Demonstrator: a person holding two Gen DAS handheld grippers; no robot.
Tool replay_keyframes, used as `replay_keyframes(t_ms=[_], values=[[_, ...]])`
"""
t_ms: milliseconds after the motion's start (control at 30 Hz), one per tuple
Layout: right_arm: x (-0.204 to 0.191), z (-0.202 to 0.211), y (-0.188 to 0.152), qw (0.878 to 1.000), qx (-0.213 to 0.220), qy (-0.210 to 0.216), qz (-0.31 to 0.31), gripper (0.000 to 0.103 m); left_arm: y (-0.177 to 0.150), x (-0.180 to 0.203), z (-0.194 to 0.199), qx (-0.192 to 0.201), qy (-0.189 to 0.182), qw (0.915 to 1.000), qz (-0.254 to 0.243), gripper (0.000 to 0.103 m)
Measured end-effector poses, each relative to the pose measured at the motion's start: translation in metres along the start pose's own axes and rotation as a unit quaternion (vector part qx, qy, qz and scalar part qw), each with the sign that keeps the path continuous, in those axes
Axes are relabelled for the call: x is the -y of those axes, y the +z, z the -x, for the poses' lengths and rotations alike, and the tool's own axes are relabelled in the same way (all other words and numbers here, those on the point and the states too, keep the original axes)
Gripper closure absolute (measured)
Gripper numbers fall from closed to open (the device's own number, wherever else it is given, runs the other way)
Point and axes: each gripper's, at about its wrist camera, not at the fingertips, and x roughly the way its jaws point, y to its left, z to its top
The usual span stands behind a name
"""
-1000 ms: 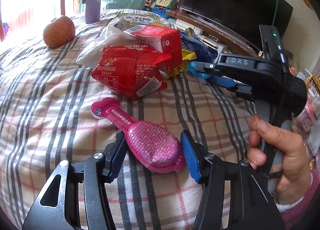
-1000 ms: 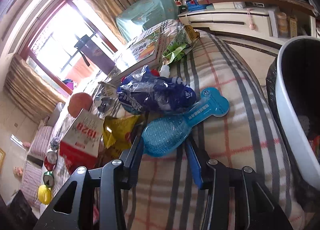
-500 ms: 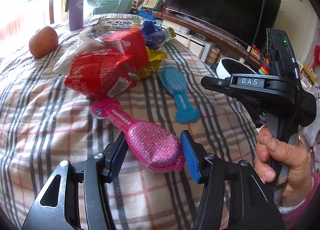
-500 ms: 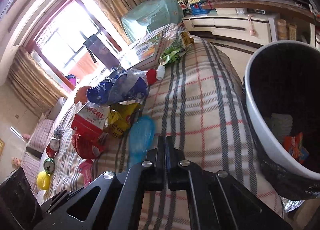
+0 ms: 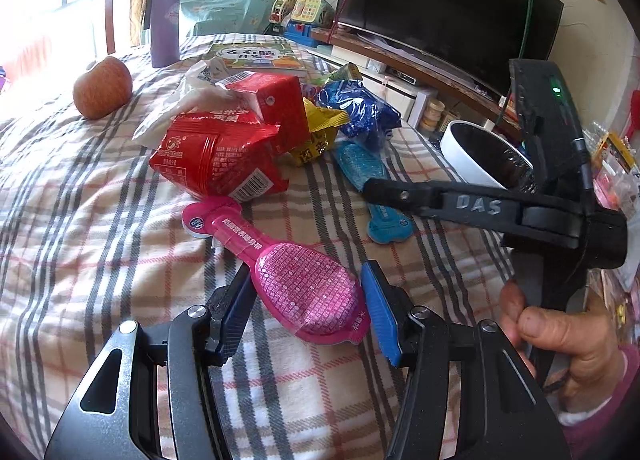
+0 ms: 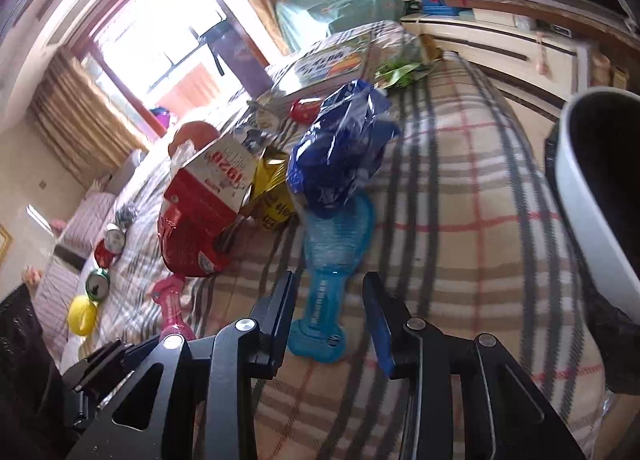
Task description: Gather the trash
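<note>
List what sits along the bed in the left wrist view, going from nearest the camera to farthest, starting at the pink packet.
pink packet → red snack bag → red carton → apple → picture book → purple flask

On the blanket [image 5: 100, 219], two pouches [image 5: 308, 288] lie before the wrapper heap [image 5: 224, 155], bin [image 6: 592, 219] alongside.
</note>
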Motion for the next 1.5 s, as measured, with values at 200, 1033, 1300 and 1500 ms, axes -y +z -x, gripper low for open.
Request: replay_keyframes(t_ms=[200, 1033, 1300, 1500], values=[[-0.006, 0.002, -0.005, 0.999, -0.001, -0.025, 0.028, 0.09, -0.001, -0.005, 0.001, -0.002, -0.005, 1.0, 0.005, 0.05], [0.08, 0.127, -0.033, 0.991, 0.101, -0.058, -0.069, 0.099, 0.021, 0.09, -0.003, 0.015, -0.078, 0.993, -0.088, 0.05], [0.105, 0.152, -0.036, 0.986, 0.122, -0.071, -0.089, 0.099, 0.031, 0.124, -0.01, 0.016, -0.093, 0.9882, -0.121, 0.05], [0.123, 0.165, -0.035, 0.982, 0.133, -0.083, -0.102, 0.099, 0.041, 0.147, -0.018, 0.018, -0.1, 0.9845, -0.142, 0.05]])
